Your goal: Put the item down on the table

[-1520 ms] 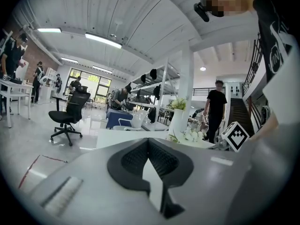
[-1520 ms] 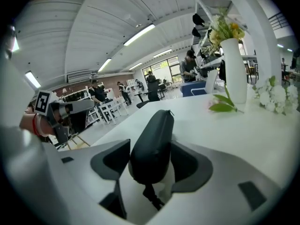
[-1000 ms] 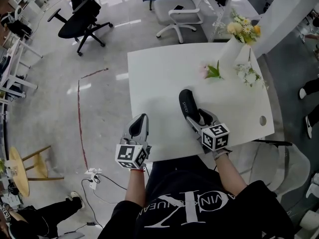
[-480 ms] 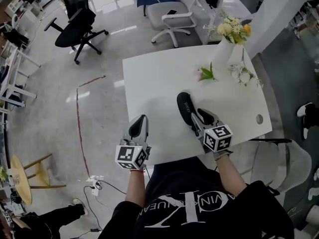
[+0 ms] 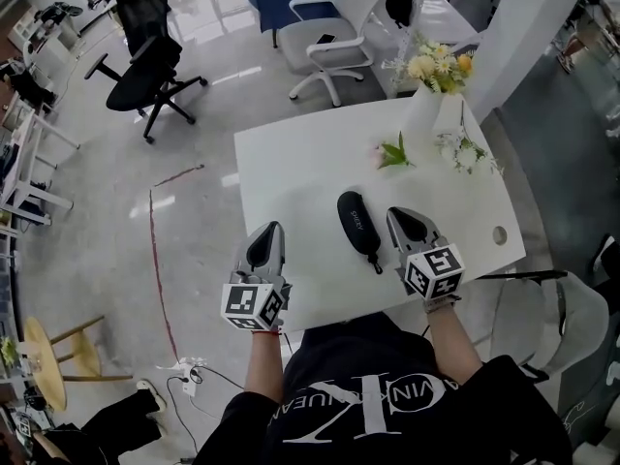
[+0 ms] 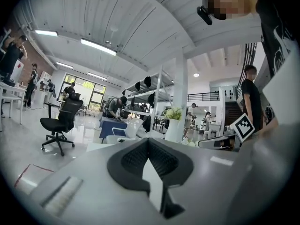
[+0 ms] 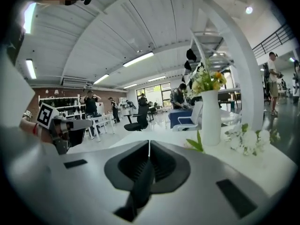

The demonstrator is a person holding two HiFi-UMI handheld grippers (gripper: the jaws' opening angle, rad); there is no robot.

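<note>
Black case (image 5: 359, 225) is down flat on the white table (image 5: 291, 177), long axis running near to far, a small strap at its near end and pale print on top. Nothing grips it.

Right gripper (image 5: 401, 217): jaws fully together, nothing between them. It sits just right of the case with a thin strip of table showing between the two, tips pointing far.

Left gripper (image 5: 272, 231): jaws also together and empty. It's at the table's near left edge, well left of the case, tips pointing far. The case lies between the two grippers, closer to the right one.

Far side of the table:
- white vase (image 5: 422, 111) upright at the far right, holding yellow and white flowers
- pink flower with green leaves (image 5: 391, 153) lying on the top, near side of the vase
- white flower sprig (image 5: 464, 151) lying right of that

Cable hole (image 5: 500, 234) is near the table's right edge. On the floor beyond are a black office chair (image 5: 145, 61) at far left and a grey office chair (image 5: 325, 37) behind the table.
</note>
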